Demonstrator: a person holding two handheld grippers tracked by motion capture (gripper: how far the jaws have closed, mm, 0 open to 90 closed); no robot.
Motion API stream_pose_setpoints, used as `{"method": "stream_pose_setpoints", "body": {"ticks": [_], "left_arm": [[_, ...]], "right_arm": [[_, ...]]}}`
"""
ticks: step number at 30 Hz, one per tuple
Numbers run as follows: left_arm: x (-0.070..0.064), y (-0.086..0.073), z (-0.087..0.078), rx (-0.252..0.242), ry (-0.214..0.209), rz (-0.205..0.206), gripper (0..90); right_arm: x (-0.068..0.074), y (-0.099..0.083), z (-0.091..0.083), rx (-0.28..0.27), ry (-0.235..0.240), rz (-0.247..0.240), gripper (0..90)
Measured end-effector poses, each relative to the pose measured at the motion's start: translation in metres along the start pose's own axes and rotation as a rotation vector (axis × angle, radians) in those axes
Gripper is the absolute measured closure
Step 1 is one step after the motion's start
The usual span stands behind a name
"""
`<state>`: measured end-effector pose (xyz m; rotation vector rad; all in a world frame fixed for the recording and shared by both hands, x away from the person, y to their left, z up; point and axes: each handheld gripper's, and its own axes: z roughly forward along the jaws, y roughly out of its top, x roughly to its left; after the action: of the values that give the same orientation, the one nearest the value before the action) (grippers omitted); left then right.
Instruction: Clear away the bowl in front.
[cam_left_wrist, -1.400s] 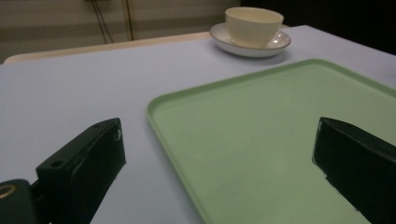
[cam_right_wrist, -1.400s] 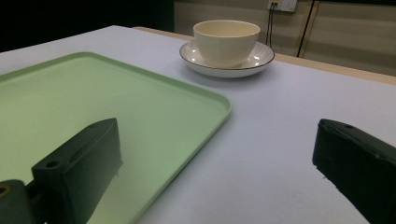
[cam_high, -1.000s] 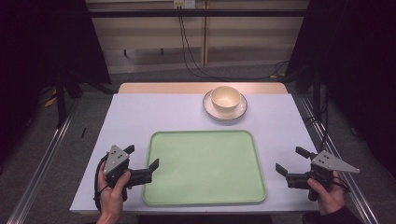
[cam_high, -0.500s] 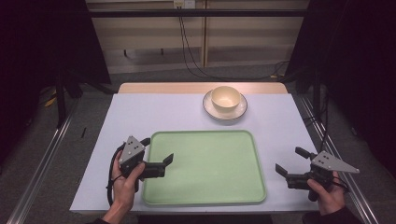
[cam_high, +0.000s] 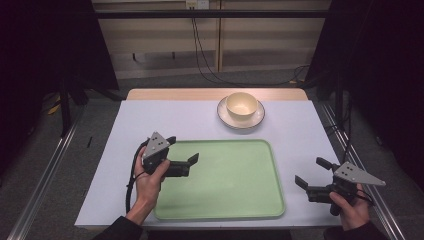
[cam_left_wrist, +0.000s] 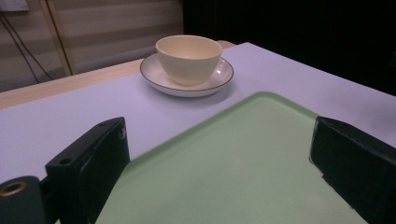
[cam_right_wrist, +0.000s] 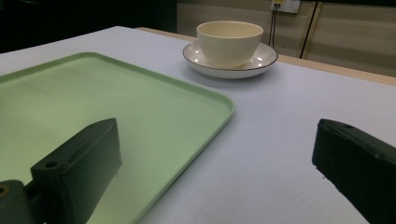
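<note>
Pale lilac-white covering spreads over the counter (cam_high: 165, 120), with a strip of bare wood along its far edge and dark room on either side. At the centre of the high view lies a light green tray (cam_high: 235, 200), nothing on it. Above it, toward the upper middle of the frame, a cream bowl (cam_high: 242, 105) sits in a white saucer (cam_high: 223, 115) with a thin dark rim, well apart from the tray.

At lower left, the left tongs (cam_high: 184, 154) hang over the tray's left edge, held in a hand (cam_high: 148, 176) that comes up from the bottom of the frame; their jaws stand wide apart, gripping nothing. In the left gripper view the bowl (cam_left_wrist: 188, 52) and saucer (cam_left_wrist: 159, 77) sit at the top centre, beyond the tray's corner (cam_left_wrist: 261, 140).

At lower right, the right tongs (cam_high: 310, 172) are over bare counter just beside the tray's right edge, jaws likewise spread wide and holding nothing. In the right gripper view the tray (cam_right_wrist: 116, 107) takes the left half, bowl (cam_right_wrist: 229, 42) at upper centre.
</note>
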<state>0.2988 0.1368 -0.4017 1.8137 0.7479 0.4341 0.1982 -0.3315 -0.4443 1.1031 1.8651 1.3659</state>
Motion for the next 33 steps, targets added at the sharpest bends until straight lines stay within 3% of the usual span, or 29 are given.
{"method": "stream_pose_setpoints", "body": {"ticks": [5, 11, 14, 17, 19, 23, 28, 33], "left_arm": [[-0.001, 0.006, 0.018, 0.011, -0.025, 0.003, 4.4], [0.004, 0.011, 0.029, 0.036, -0.007, 0.016, 5.0], [0.007, 0.015, 0.035, 0.024, -0.023, 0.005, 3.7], [0.007, 0.02, 0.042, 0.05, -0.025, 0.015, 3.6], [0.007, 0.023, 0.048, 0.024, -0.056, 0.007, 2.5], [0.007, 0.03, 0.06, 0.036, -0.078, 0.023, 3.8], [0.006, 0.032, 0.073, 0.057, -0.087, 0.046, 5.0], [0.008, 0.037, 0.089, 0.059, -0.094, 0.042, 5.8]], "right_arm": [[-0.001, 0.0, 0.0, -0.009, 0.003, -0.001, 0.9], [0.0, 0.0, 0.0, -0.005, 0.003, 0.006, 0.9], [0.0, 0.0, 0.0, -0.004, 0.005, 0.007, 0.9], [0.0, 0.0, 0.0, -0.006, 0.003, 0.006, 0.9], [0.0, 0.0, 0.0, -0.006, 0.003, 0.005, 0.9], [0.0, 0.0, 0.0, -0.006, 0.007, 0.005, 0.9], [0.0, 0.0, 0.0, -0.001, 0.01, 0.008, 0.9], [0.0, 0.0, 0.0, -0.004, 0.015, 0.006, 0.9]]}}
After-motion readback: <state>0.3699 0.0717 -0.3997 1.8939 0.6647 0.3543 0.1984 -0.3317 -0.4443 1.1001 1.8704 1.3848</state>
